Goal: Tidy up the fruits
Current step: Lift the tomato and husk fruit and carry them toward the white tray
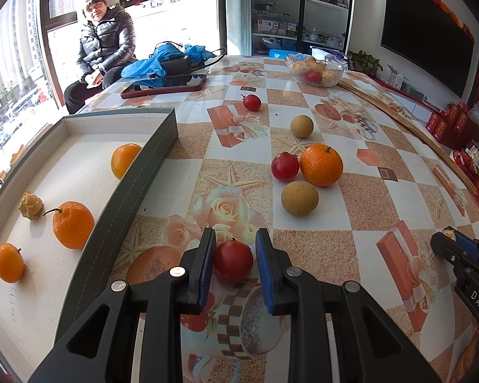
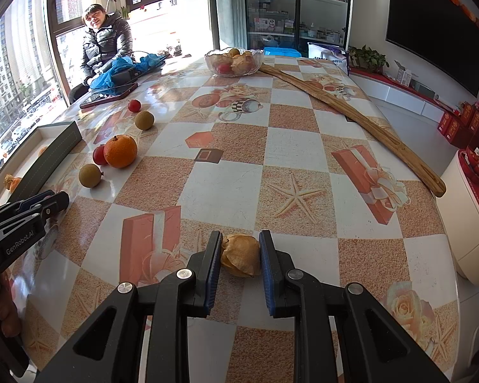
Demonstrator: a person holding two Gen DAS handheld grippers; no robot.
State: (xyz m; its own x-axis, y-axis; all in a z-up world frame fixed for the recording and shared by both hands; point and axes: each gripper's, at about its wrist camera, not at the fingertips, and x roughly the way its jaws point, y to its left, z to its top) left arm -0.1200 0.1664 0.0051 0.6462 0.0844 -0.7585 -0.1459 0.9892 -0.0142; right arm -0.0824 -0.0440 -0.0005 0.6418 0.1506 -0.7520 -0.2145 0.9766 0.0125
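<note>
Patterned tablecloth (image 2: pixel 297 146) is carrying loose fruit. Left gripper (image 1: pixel 234 257) is clamping a red fruit (image 1: pixel 233 260) beside the tray (image 1: pixel 161 140); right gripper (image 2: pixel 240 255) is clamping a papery husk fruit (image 2: pixel 239 255) on the table's near edge.

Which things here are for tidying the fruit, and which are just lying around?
For the job:
- red tomato in the left gripper
- papery husk fruit in the right gripper
- loose orange
- two brown round fruits
- box tray

Just lying about:
- phone
- blue cloth
- wooden stick
- glass bowl
</note>
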